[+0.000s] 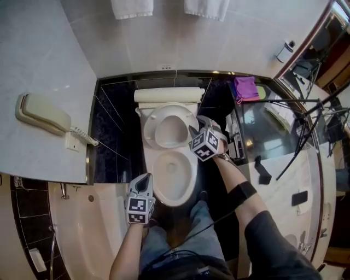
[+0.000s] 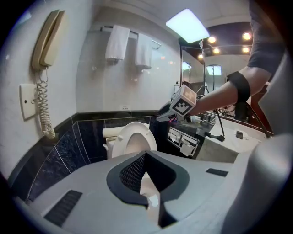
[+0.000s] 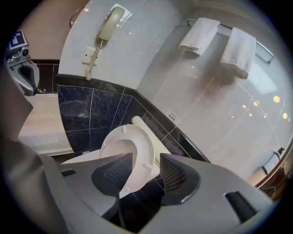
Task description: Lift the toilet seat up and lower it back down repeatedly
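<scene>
Seat's up! The toilet seat (image 1: 152,131) stands raised at the back of the toilet bowl (image 1: 186,188), leaning towards the tank (image 1: 169,95) just behind the bowl, and the bowl lies open below it.

The right gripper (image 1: 194,133) is at the back right of the bowl, level with the raised seat's right edge and angled down towards it. From its own view, its jaws stand well apart with the seat's rim between them. The left jaw overlaps the rim, and a dark gap shows between the rim and the right jaw, so there's no clamp on it.

The left gripper (image 1: 145,179) hovers just off the bowl's front left rim, nose tipped down towards the bowl. In its own view its jaws come together at the tips with nothing between them, and only a sliver of white bowl shows through the gap lower down.

Around the bowl: a wall phone (image 1: 44,114) hangs well off to its left, with the bathtub (image 1: 82,229) below that. Two white towels (image 1: 131,8) hang on the wall beyond the bowl. A purple cloth (image 1: 246,87) lies to the back right of the bowl, on the pale surface (image 1: 284,180) that runs along the bowl's right side.
</scene>
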The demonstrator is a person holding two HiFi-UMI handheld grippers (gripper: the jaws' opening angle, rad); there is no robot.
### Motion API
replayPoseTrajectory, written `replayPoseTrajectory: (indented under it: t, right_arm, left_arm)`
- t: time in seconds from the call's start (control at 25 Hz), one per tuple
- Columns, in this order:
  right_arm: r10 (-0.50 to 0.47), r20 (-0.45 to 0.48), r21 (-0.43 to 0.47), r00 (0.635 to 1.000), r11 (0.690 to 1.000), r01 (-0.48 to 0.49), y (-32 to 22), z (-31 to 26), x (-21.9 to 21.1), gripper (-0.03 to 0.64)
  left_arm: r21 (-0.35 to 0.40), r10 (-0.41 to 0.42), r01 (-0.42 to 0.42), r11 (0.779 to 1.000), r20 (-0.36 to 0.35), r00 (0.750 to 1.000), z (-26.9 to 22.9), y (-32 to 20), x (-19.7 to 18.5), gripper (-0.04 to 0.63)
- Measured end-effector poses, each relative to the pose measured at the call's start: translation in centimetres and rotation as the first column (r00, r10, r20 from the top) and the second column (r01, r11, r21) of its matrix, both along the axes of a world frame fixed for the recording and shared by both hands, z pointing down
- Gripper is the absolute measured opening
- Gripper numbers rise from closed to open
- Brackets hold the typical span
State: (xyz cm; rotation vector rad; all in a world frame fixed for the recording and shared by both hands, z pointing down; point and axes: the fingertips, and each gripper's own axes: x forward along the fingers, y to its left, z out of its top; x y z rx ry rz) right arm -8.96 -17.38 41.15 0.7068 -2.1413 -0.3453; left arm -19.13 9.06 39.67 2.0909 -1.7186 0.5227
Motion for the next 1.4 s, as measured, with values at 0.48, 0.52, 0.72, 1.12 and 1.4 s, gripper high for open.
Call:
replayPoseTrajectory:
  t: [0.48, 0.52, 0.72, 1.12, 1.4]
  right_arm:
    - [-0.181, -0.022, -0.043, 0.983, 0.983, 0.18, -8.0, 7.4, -4.3, 0.177]
    - [-0.192, -0.024, -0.038, 0.981, 0.981, 0.192, -8.4, 7.7, -4.7, 0.176]
    - [-0.237, -0.032, -0.017, 0.971, 0.971, 0.237, -10.2, 9.4, -6.0, 0.142]
    - [-0.252, -0.044, 0.003, 0.967, 0.968, 0.253, -10.6, 10.1, -6.2, 0.085]
    - [-0.255, -0.054, 0.02, 0.966, 0.966, 0.256, -8.2, 9.4, -5.3, 0.083]
  left_arm:
    - [-0.042, -0.147, 0.147, 0.988, -0.015, 0.989, 4.0, -8.4, 2.5, -0.005]
    - [-0.048, -0.157, 0.156, 0.987, -0.016, 0.988, 4.6, -8.8, 2.6, -0.005]
    - [-0.072, -0.191, 0.19, 0.979, -0.012, 0.982, 7.2, -10.1, 3.0, -0.005]
    - [-0.121, -0.223, 0.221, 0.968, -0.002, 0.975, 10.1, -9.2, 3.1, -0.005]
    - [-0.147, -0.215, 0.213, 0.966, -0.001, 0.977, 11.2, -8.2, 3.4, -0.005]
